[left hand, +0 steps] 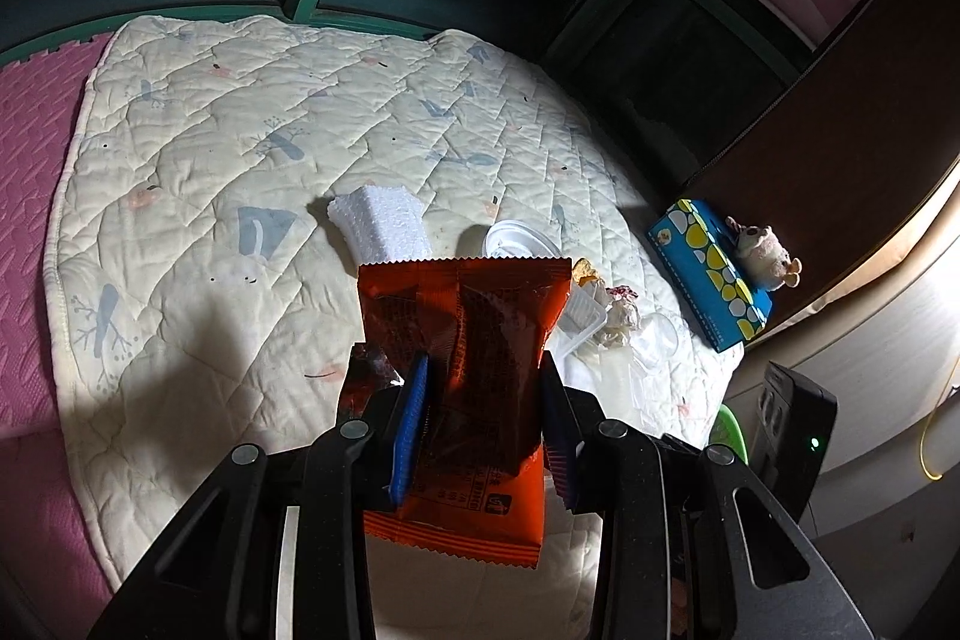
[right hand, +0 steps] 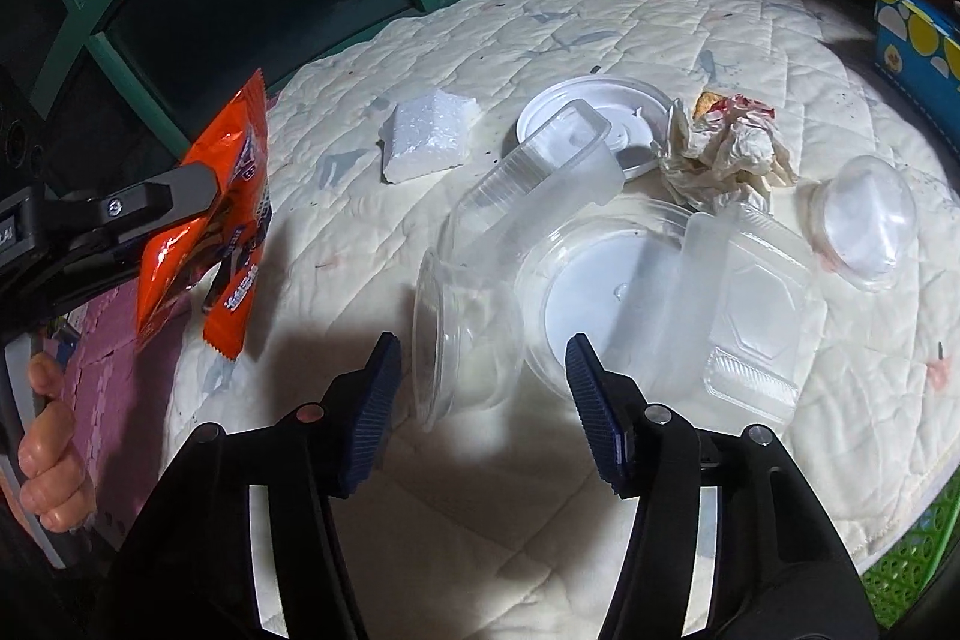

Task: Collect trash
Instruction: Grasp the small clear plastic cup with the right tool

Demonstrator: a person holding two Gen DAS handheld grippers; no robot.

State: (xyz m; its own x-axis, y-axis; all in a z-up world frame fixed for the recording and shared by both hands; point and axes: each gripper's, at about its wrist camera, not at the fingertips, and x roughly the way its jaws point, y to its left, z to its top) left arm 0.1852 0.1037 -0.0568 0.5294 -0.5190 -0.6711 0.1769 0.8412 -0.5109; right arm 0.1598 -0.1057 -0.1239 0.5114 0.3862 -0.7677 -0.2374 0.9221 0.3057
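My left gripper is shut on an orange snack wrapper, held in the air above the quilt; the right wrist view shows the same wrapper at the left. My right gripper is open, low over the quilt. A clear plastic bowl lies on its side between its pads, which stand apart from it. Behind the bowl lie a round clear container with a white lid, a clear clamshell box, a clear rectangular tub, a crumpled tissue, a foam block and a small domed cup.
Everything lies on a cream quilt over a pink foam mat, beside green-framed windows. A blue tissue box with a plush toy stands at the right. A green basket shows at the lower right. A person's hand grips the left handle.
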